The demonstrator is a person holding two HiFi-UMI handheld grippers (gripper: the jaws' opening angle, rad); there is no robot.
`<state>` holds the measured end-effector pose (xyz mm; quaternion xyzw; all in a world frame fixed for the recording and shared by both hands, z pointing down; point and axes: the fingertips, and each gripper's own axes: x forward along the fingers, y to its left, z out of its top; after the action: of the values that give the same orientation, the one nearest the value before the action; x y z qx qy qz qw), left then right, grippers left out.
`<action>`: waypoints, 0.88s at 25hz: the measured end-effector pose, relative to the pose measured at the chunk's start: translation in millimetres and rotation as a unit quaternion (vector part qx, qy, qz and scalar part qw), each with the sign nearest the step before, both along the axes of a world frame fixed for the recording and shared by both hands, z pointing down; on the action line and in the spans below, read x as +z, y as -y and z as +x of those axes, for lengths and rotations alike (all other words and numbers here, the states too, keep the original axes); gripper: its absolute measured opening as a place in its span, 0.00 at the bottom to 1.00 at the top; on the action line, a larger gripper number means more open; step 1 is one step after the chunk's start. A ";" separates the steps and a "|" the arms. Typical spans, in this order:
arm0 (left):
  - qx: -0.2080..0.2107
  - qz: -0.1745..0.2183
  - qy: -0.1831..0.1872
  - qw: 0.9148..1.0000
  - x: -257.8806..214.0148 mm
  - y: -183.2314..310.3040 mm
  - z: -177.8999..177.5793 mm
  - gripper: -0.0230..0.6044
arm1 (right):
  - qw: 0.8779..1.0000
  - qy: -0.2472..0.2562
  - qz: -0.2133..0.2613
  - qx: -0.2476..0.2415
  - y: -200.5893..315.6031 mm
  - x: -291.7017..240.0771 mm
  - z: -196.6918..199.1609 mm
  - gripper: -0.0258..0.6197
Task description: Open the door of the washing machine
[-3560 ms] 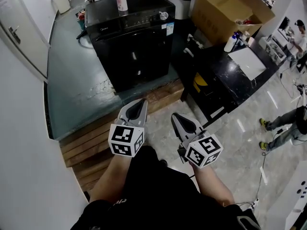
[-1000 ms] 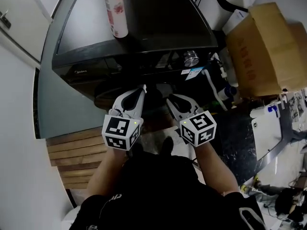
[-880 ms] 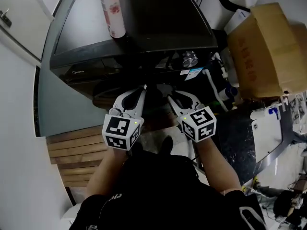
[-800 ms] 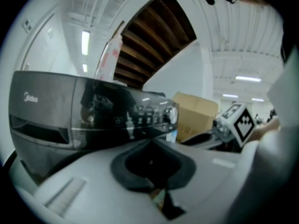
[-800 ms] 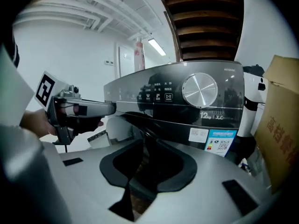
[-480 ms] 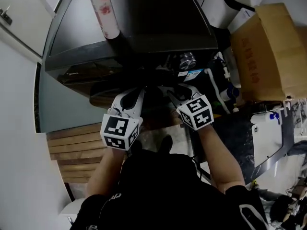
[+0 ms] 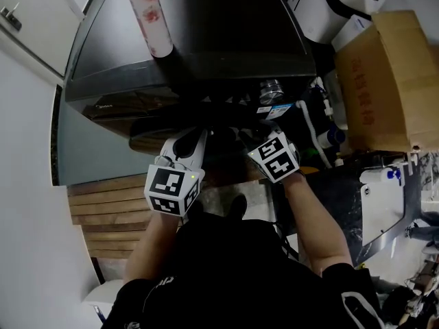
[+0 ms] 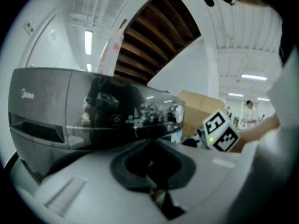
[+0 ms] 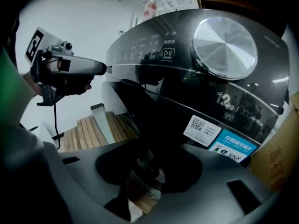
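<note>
The washing machine (image 7: 206, 33) stands right in front of you, and its dark, glossy, curved door (image 9: 154, 113) is shut beneath the control panel. The drawer front reads "Midea" (image 8: 28, 95). Beside the ribbed silver dial (image 9: 225, 49) you can read "7.2kg" (image 9: 225, 100), above a white QR sticker (image 9: 202, 128) and a blue label (image 9: 233, 146). Your right gripper (image 7: 255, 137) has just been opening and its jaws stand wide at the door's edge; whether they touch it can't be told. Your left gripper (image 7: 197, 134) is clenched and empty. A flowered bottle (image 7: 152, 16) stands on top of the machine.
</note>
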<state>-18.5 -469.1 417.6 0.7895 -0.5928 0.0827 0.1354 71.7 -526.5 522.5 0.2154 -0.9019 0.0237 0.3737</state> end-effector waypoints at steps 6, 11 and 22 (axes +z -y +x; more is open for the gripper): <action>-0.005 -0.004 0.000 1.000 2.1 -0.7 -3.1 0.05 | 0.994 -0.089 0.001 -0.059 0.8 17.0 1.8 0.28; -0.010 -0.009 -0.007 1.000 5.8 -2.6 -6.6 0.05 | 0.986 -0.123 -0.026 -0.105 -0.3 24.0 -1.0 0.28; -0.017 -0.004 -0.016 1.000 1.4 -28.1 -11.2 0.05 | 0.981 -0.157 0.032 -0.105 -1.8 26.2 -1.1 0.27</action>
<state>-29.8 -441.0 419.0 0.7802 -0.6034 0.0697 0.1497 70.6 -524.7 548.6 0.1326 -0.8496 -0.0791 0.5042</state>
